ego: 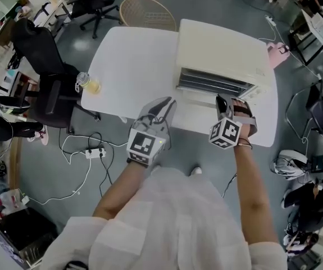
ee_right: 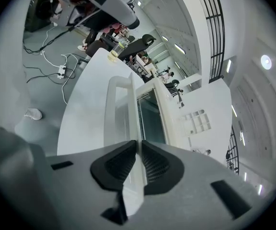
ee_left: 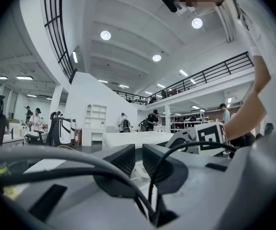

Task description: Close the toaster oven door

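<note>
The right gripper (ee_right: 138,145) pinches the edge of the flat white door (ee_right: 121,114), lying open in front of the boxy white toaster oven (ego: 223,49) on the white table (ego: 133,66), likely to lift it shut, while the left gripper (ee_left: 139,150) waits nearby, jaws slightly apart, empty.

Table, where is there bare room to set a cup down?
The table's left half is bare, between the jar at its left edge and the oven. The front right is crowded: the open door, left gripper and right gripper.
</note>
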`<state>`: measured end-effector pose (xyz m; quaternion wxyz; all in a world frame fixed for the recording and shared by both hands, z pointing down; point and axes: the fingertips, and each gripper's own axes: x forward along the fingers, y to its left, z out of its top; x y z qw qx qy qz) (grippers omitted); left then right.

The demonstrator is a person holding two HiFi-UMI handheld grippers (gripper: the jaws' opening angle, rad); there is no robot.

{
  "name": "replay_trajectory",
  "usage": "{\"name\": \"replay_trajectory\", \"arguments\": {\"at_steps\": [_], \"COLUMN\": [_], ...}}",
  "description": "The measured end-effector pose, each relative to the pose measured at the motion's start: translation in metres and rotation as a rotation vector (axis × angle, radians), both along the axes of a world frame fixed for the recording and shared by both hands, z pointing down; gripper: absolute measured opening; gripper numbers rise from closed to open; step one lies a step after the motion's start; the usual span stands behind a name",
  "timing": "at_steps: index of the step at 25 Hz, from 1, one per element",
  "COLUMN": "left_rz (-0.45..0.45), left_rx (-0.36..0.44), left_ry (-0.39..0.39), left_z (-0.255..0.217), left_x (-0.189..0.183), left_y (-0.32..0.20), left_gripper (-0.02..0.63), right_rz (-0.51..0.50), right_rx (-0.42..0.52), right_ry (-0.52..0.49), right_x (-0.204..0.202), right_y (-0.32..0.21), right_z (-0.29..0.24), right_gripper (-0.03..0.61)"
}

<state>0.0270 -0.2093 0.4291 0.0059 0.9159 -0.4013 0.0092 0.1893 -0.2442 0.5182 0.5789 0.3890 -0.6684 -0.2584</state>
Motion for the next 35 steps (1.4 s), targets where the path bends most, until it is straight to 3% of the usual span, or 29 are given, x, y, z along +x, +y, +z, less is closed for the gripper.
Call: {"name": "replay_trajectory", "arguments": {"at_steps": [7, 19, 35], "left_rz": [-0.012, -0.032, -0.044], "left_rx": [0.003, 0.008, 0.014], "left_ry": [0.005, 0.008, 0.012], "left_z": [-0.003, -0.006, -0.009], "left_x": [0.001, 0.004, 0.007], "left_y": [-0.008, -0.02, -0.038], "left_gripper": [0.026, 0.026, 0.026], "right_rz": [-0.018, -0.042, -0.063], "right_rx": [0.003, 0.048, 0.024], "right_ry": [0.035, 0.053, 0.088], "right_x": [0.004, 0.008, 0.013], "right_y": [-0.01, -0.033, -0.064], "right_z": [-0.006, -0.021, -0.03], "right_gripper": [0.044, 0.13, 0.16]}}
